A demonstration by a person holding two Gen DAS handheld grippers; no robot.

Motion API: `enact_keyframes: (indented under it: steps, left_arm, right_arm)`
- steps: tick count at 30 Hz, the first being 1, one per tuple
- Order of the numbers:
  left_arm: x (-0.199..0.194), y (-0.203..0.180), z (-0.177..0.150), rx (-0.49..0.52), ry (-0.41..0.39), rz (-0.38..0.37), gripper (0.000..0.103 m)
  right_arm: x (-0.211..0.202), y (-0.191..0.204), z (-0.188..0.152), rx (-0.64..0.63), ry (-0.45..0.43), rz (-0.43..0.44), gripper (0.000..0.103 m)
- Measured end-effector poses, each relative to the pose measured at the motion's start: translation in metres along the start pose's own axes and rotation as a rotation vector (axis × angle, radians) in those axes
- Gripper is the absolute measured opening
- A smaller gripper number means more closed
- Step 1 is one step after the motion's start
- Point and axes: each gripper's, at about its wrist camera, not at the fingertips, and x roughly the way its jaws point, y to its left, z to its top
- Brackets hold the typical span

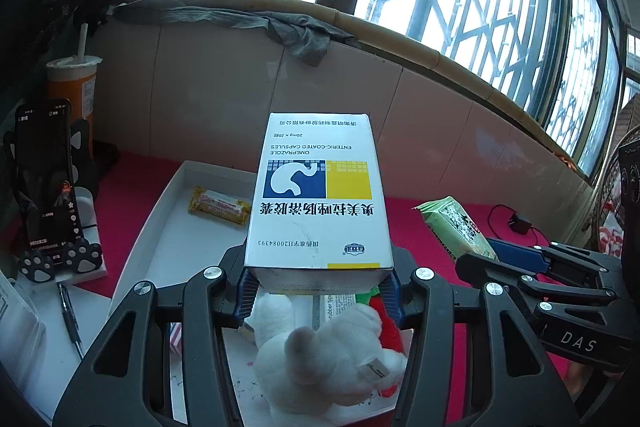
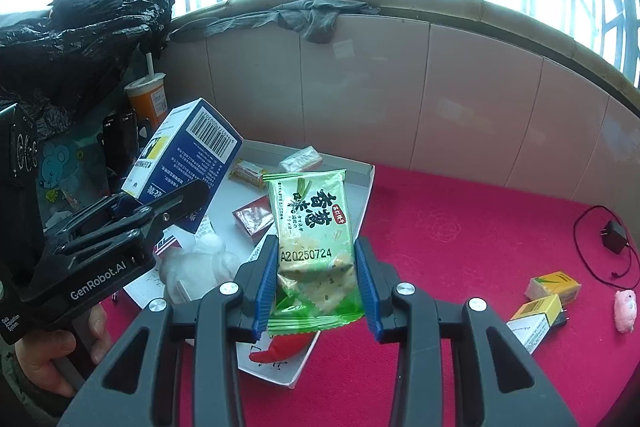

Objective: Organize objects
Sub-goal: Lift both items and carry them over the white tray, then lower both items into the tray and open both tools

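We are part way through tidying up. Our left tool (image 1: 318, 291) is clamped on a medicine box (image 1: 318, 195), and it hangs in the air over the near end of the white tray (image 1: 176, 187). Our right tool (image 2: 316, 291) is clamped on a green cracker pack (image 2: 314, 227), also up in the air, just past the tray's edge. So two things are on their way, but neither is put down yet. Some things already lie in the tray: a white soft toy (image 1: 320, 359), a red chili toy (image 2: 286, 347), a yellow bar (image 1: 220, 205), a red packet (image 2: 254, 217) and a small pale packet (image 2: 300, 159). More things are left out on the red tabletop (image 2: 460, 227): two yellow boxes (image 2: 554, 285) near each other and a little pink toy (image 2: 625, 309) beside them. A black charger (image 2: 614, 237) with its cord lies there too; we cannot tell if it belongs in the tray. We think the next job is to set the box and the pack down in the tray, then go back for the yellow boxes and the pink toy. There is still room in the tray.
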Motion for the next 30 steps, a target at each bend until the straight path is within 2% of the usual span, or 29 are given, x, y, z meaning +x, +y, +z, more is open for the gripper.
enact_keyframes:
  steps: [8, 12, 21, 30]
  left_arm:
    - [0.015, 0.022, 0.016, 0.003, -0.022, 0.029, 0.05]
    - [0.031, 0.039, 0.015, -0.014, -0.005, 0.059, 0.05]
    - [0.04, 0.059, 0.006, -0.047, 0.009, 0.015, 0.05]
    - [0.047, 0.067, -0.003, -0.059, 0.038, 0.043, 0.05]
  right_arm:
    - [0.012, 0.012, 0.012, 0.0, 0.001, 0.021, 0.037]
    - [0.016, 0.015, 0.018, 0.006, -0.002, 0.027, 0.037]
    - [0.033, 0.02, 0.035, 0.033, -0.002, 0.049, 0.037]
    - [0.065, 0.026, 0.041, 0.051, 0.034, 0.064, 0.037]
